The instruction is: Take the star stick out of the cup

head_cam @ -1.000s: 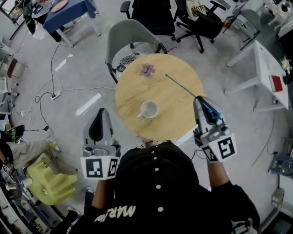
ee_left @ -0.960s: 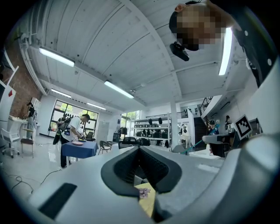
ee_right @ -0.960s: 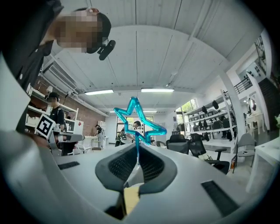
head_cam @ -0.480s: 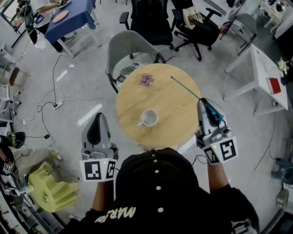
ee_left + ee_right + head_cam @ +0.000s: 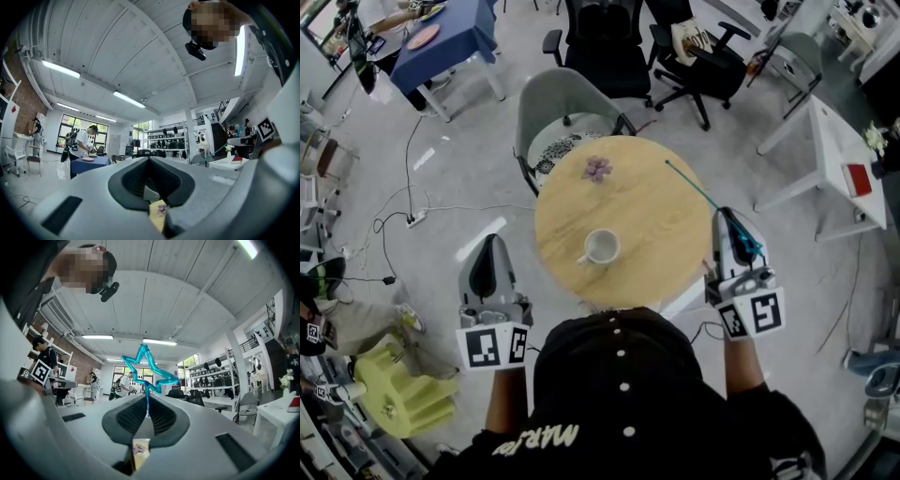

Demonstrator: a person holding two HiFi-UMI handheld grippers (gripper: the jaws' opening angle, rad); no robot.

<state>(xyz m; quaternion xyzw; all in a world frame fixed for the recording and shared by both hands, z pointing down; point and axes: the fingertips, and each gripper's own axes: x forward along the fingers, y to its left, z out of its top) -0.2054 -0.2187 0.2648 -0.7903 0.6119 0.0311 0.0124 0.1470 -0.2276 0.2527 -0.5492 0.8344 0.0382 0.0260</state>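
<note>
The grey left gripper point(image 5: 494, 242) hangs near-left of the round wooden table point(image 5: 647, 234), its jaws together on nothing. The right gripper point(image 5: 722, 212) has its jaws closed on the thin teal star stick point(image 5: 692, 184), which is already out of the white ceramic cup point(image 5: 602, 247), over the table's right edge. I judge that laying it down comes next. The star head point(image 5: 147, 369) reads plainly only in the right gripper view, and only the head view shows the cup.

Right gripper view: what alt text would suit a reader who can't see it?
A blue star stick is clamped between the gripper's shut jaws, its star against a white ceiling. Behind is a workshop with shelves and people.
</note>
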